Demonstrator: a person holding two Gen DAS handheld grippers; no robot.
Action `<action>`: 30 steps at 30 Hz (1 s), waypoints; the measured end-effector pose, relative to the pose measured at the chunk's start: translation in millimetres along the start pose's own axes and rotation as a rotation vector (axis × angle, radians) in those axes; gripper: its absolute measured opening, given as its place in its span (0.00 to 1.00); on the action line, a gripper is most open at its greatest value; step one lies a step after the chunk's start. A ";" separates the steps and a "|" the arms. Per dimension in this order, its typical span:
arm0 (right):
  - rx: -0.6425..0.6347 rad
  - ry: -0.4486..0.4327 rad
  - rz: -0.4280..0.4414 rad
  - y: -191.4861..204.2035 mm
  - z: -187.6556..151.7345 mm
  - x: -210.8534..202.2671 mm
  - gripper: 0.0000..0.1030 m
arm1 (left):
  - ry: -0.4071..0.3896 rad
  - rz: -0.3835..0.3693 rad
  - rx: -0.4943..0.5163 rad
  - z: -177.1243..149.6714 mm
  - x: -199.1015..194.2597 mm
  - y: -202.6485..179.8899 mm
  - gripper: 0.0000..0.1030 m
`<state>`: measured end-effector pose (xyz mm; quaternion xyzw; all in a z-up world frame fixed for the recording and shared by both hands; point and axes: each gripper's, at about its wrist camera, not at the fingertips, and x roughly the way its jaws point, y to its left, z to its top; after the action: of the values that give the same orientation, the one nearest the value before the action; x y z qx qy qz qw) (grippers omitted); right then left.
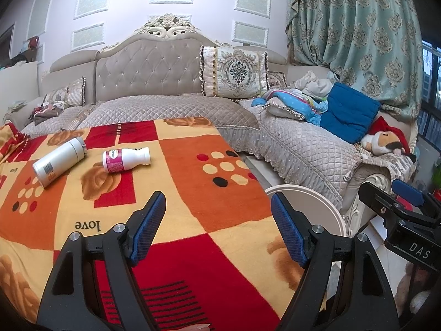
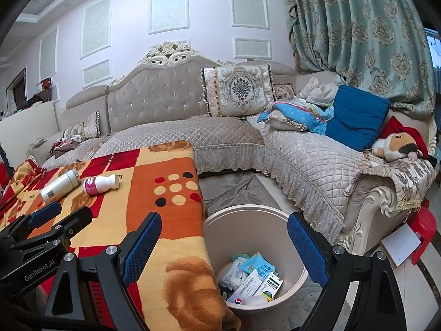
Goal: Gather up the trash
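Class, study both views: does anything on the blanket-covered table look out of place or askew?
Yes. Two bottles lie toppled on the blanket: a white bottle and a pink-labelled bottle, side by side, while other trash already sits in the bin.

Supporting surface: a table draped in a patchwork blanket [image 1: 193,182] of orange, red and cream squares, bearing rose motifs, dot clusters and the word "love". Two items are lying directly on it, both on their sides toward 10 o'clock in the left wrist view: a white cylindrical bottle [image 1: 59,161] with a grey cap, and, just beside it toward 3 o'clock, a small white bottle with a magenta label [image 1: 126,160]; the two are sitting apart, not touching. In the right wrist view the blanket's edge is hanging down next to a beige bin [image 2: 275,218], which is standing on the floor [image 2: 231,187] at 6 o'clock and holding paper packets [image 2: 255,275].
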<state>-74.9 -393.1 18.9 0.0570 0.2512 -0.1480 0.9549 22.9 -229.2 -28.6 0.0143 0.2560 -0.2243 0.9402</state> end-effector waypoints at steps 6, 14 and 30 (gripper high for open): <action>-0.001 0.002 0.001 0.4 -0.4 0.2 0.89 | -0.002 0.000 0.000 0.3 0.1 0.1 0.76; -0.003 0.005 0.003 0.4 -1.1 0.4 0.89 | -0.002 0.001 -0.001 -0.1 -0.6 -0.6 0.76; -0.010 0.010 0.006 1.4 -3.2 3.5 0.89 | 0.013 -0.006 0.000 -2.1 1.7 -3.2 0.76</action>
<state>-73.1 -392.1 14.4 0.0537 0.2565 -0.1438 0.9543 21.9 -232.5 -31.1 0.0149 0.2621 -0.2271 0.9378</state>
